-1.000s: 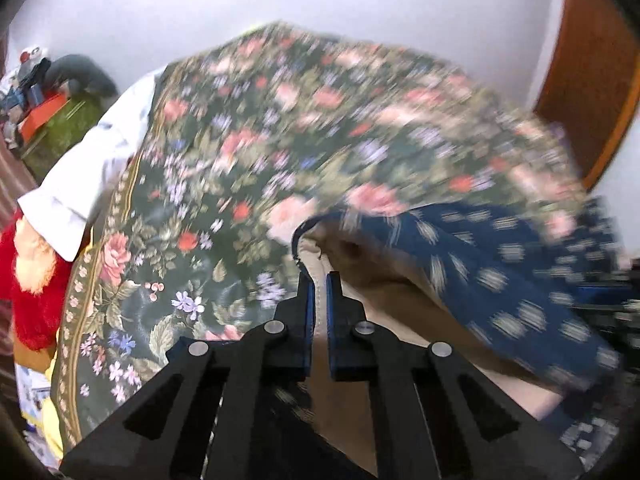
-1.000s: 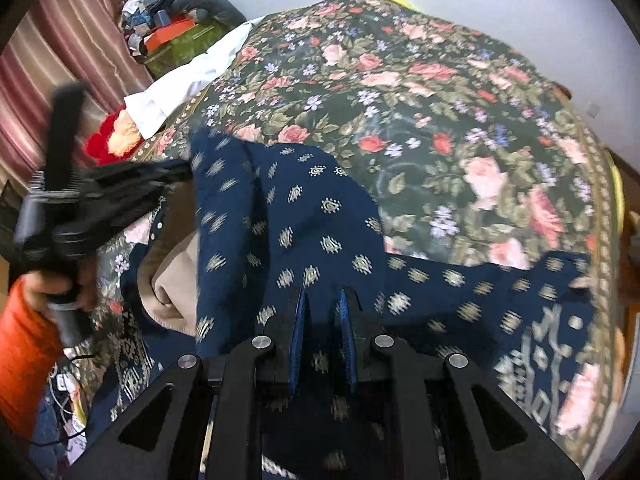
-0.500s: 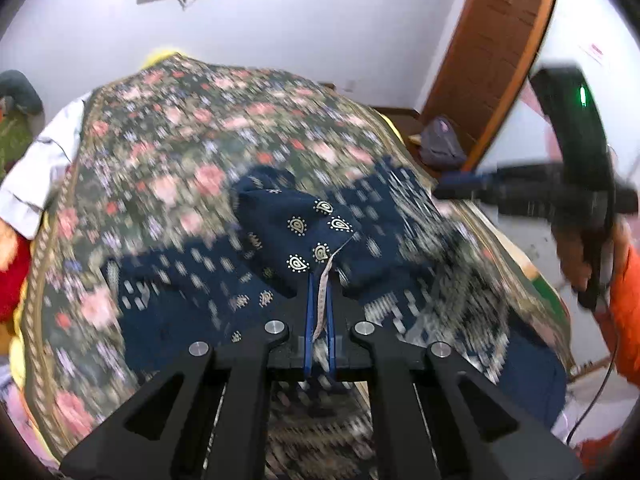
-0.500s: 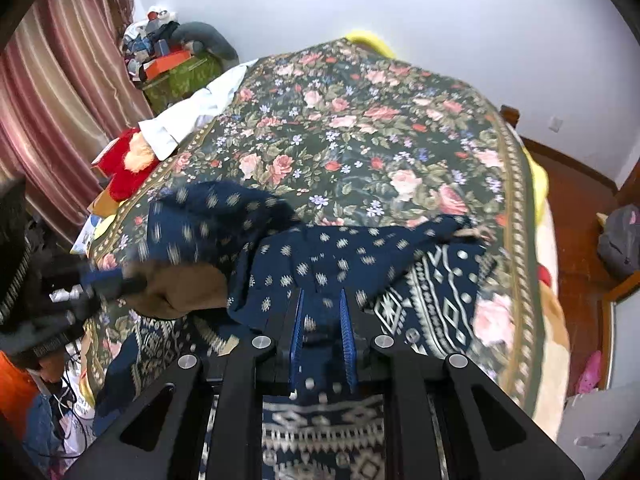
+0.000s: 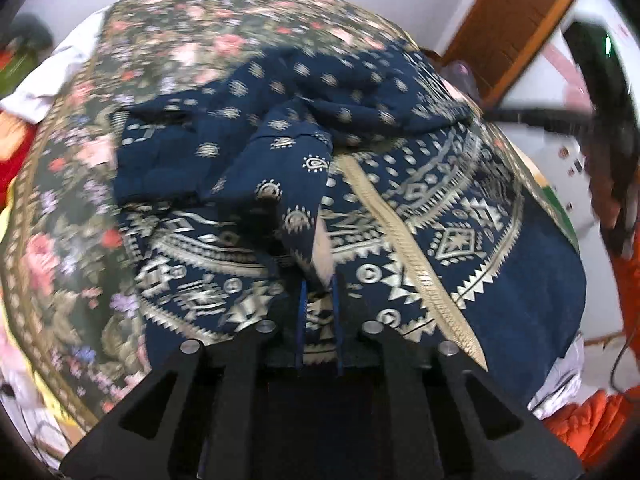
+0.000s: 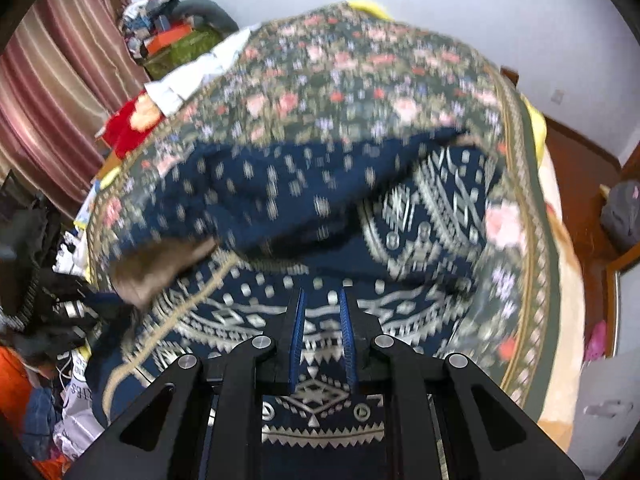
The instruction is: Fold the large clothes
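Observation:
A large navy garment (image 5: 420,200) with cream geometric print and a gold band lies spread on the floral bedspread (image 5: 72,208). Its dotted upper part is folded over the patterned part. My left gripper (image 5: 319,284) has its jaws slightly apart, with a fold of the dotted cloth and a pale lining edge between them. My right gripper (image 6: 322,300) hovers low over the patterned cloth (image 6: 320,392), jaws slightly apart with nothing between them. The dotted part (image 6: 260,196) is blurred in the right wrist view.
A white cloth (image 6: 192,76) and a red item (image 6: 132,120) lie at the bed's far left edge. Striped curtains (image 6: 52,80) and clutter stand left. A wooden door (image 5: 508,28) is at the right. The right gripper body (image 5: 600,92) shows blurred in the left view.
The garment's dotted half has come down over the patterned half on the bed. Both grippers have dropped lower toward the cloth, and the right gripper no longer pinches it.

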A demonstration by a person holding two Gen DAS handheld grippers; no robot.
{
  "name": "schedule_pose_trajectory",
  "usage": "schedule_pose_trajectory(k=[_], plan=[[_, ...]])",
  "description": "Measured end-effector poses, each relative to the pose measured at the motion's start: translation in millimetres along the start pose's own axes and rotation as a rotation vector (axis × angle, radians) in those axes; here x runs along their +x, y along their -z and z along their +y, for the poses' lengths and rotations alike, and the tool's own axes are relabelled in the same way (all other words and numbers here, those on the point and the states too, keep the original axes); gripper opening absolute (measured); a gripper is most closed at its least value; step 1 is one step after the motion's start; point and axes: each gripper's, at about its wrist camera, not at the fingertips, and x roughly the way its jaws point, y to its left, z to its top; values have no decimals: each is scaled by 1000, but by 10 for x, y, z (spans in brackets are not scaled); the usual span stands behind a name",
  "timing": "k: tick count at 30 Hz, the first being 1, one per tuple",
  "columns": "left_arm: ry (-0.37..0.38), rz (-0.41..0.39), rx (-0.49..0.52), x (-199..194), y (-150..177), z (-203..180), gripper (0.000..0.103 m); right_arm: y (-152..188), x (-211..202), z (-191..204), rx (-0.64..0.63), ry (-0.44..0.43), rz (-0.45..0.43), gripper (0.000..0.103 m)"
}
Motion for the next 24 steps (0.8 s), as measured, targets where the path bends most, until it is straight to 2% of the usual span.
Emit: schedule_pose_trajectory(k=[1,3,5,8,12,15,18,19,20,21,22,24], plan=[[-5,-22,-24,-98,-16,61,22,31,47,-7,2,2,14,13],[-13,-60,-49,-234,-57,146,44,89,124,-25,3,0,34,13],[-46,-124,-66,-409,-133,214,51,121,161,-49,6,-4,39,13],[-90,-166,-88,-465,-343,373,57,122,189,-87,22,-18,42,13],[-97,-152,-143,-233,-684,614,57,104,228,-132,46,-34,42,13],[-27,-98,-181,104,-930,731,57,97,248,-155,53,-36,44,13],[87,-43,-195,424,-1102,702,57,102,255,-191,59,-30,49,13],[125,-17,-213,537,-1145,670,57,104,249,-206,62,-26,49,13],[140,-4,-215,583,-1163,624,43,106,238,-225,63,-22,48,13],[137,9,-195,634,-1190,548,19,108,222,-250,66,-17,45,13],[125,14,-174,643,-1193,479,13,109,203,-275,70,-15,42,13],[92,-18,-105,583,-1194,270,12,103,145,-328,82,-14,29,13]])
